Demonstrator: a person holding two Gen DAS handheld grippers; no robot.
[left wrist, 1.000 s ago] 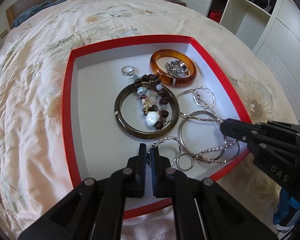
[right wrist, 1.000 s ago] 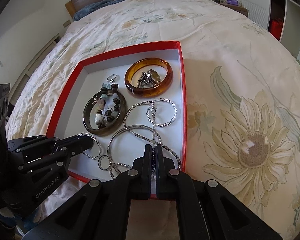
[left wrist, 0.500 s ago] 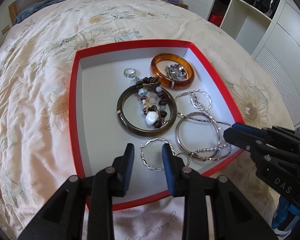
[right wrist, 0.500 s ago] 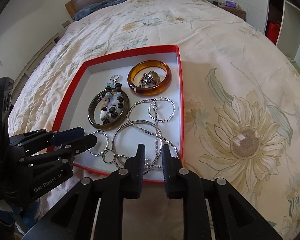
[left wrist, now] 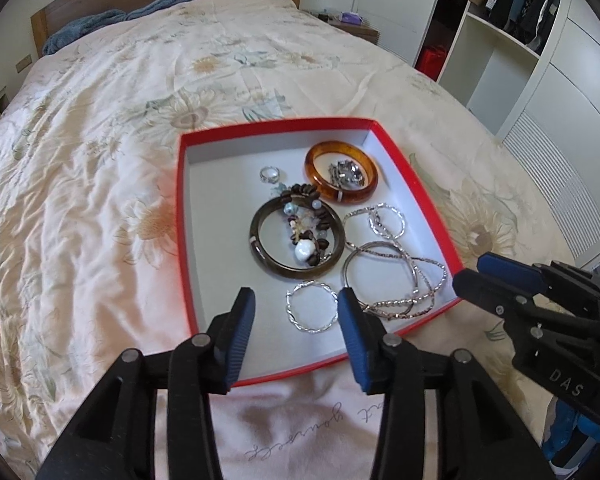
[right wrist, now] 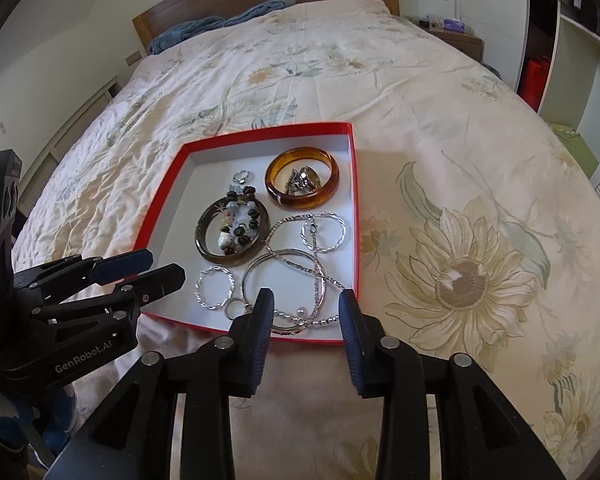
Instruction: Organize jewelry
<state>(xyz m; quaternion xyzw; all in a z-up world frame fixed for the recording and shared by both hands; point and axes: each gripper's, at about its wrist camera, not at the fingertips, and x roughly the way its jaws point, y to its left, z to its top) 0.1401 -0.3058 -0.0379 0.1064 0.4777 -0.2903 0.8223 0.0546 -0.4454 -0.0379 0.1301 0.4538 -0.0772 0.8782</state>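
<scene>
- Bed [left wrist: 100, 160]: floral quilt; I see a blue towel [left wrist: 112, 26] by the headboard.
- Left hand-held gripper [left wrist: 296, 320]: my left unit, fingers spread wide, nothing between them; it hangs over the near edge of the tray. In the right wrist view it shows at the left [right wrist: 140, 270], also parted.
- Tray [left wrist: 182, 216]: red rim, white floor, lying flat on the quilt; all jewelry sits in its middle and right part.
- Twisted ring [left wrist: 312, 307]: silver, flat on the tray floor, seen between the left fingers, apart from them.
- Small ring [left wrist: 269, 175]: silver, far side of the tray, just beyond the beads.
- Dark bangle [left wrist: 296, 240]: tray centre, lying flat; bead bracelet [left wrist: 306, 232] draped across it, a white bead inside the loop.
- Amber bangle [left wrist: 342, 178]: far right of the tray, flat; a silver cluster [left wrist: 345, 172] lies inside it.
- Silver hoops and chain [left wrist: 388, 256]: right side of the tray, overlapping one another; I cannot tell how many pieces.
- Right hand-held gripper [right wrist: 306, 316]: my right unit, fingers spread, empty; it hangs over the tray's near right corner above the chain tangle [right wrist: 300, 316]. In the left wrist view it enters from the right [left wrist: 484, 272].
</scene>
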